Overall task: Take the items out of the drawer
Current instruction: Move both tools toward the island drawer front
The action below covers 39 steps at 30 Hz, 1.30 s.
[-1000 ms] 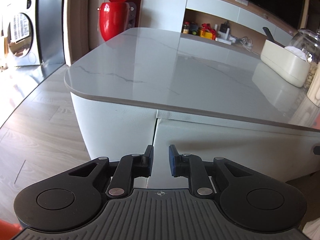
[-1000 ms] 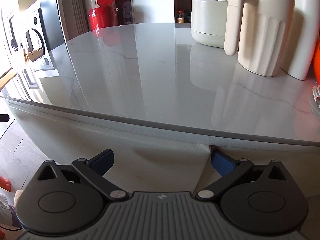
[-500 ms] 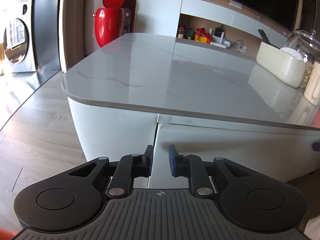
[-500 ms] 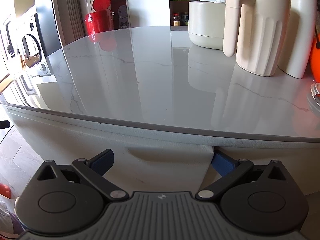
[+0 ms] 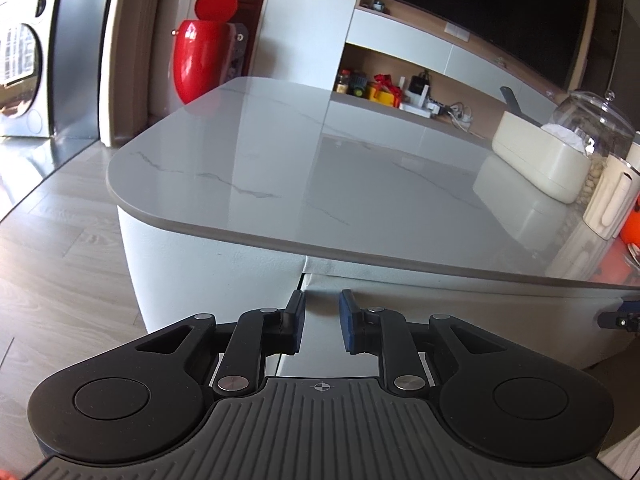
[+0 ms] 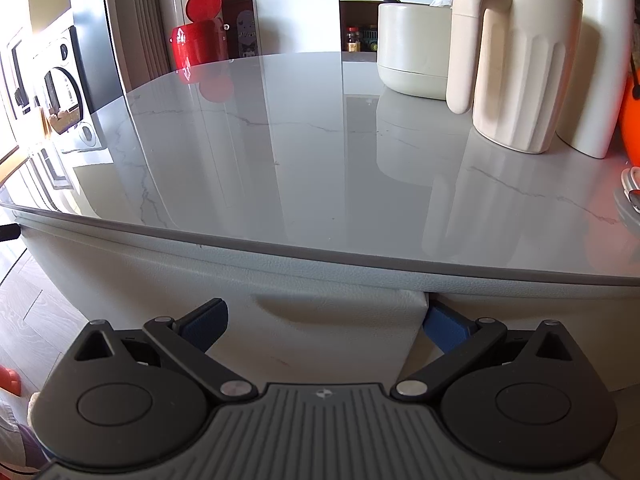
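Our left gripper (image 5: pixel 320 322) sits at the left end of the drawer front (image 6: pixel 320 320), its jaws opening from a narrow gap, nothing between them. Our right gripper (image 6: pixel 324 320) spreads wide around the right end, gripping nothing. The drawer is shut under the countertop (image 6: pixel 320 160), its items hidden. With no firm hold, a pull could slip off the smooth front.

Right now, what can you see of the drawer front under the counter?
The drawer front is a white, faintly textured panel just under the grey marble-look countertop, with a shallow recessed pull moulded in and no knob. It appears shut. The right tongs straddle it, pads wide and not pressing. Its left end seam sits ahead of the left tongs, which are opening, empty.
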### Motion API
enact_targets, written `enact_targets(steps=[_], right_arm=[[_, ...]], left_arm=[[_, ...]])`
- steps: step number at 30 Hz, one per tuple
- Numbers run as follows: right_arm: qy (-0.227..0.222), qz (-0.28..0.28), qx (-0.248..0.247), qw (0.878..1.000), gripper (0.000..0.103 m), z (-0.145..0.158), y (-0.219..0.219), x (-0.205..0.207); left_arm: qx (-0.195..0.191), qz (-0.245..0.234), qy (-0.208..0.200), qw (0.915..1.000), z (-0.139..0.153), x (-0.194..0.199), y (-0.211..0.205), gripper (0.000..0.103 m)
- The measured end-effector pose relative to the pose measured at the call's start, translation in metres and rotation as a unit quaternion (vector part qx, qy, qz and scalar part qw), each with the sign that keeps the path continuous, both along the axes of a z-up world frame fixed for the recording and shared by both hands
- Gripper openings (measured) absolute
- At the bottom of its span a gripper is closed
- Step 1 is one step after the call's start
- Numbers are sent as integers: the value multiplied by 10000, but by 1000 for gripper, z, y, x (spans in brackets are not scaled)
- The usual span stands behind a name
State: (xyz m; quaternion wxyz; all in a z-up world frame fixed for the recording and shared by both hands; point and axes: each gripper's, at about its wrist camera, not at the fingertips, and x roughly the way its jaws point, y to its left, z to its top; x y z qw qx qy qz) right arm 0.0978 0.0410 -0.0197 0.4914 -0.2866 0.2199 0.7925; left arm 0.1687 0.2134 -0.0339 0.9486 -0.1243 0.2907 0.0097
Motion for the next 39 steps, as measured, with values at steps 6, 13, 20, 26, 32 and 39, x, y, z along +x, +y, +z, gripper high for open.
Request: enact_targets(steps=[6,13,20,26,32,39], right_arm=[[-68,46,34,10000,103,0,-1,-2],[-143,119,76,9998,103,1,-1,-4],[-126,152,66,9998,103,0,1,-4],[-147,176,69,9997,103,-1,0,-4],[-153,239,78,9996,103,-2,1,-4],[-220,335,116,9991,103,-3,1,-5]], left_arm=[[-86,44,33,9999,0,0,4,23],[-356,-92,55,9993,-2,0,14,18],[-1712,-128,-156,9850,-7,-4,43,40],[-1259,-82,-132,9919,-4,1,36,46],[-209,-481,-37,9986,0,9,3,58],[-812,-497,-15,9955,-2,9,17,61]])
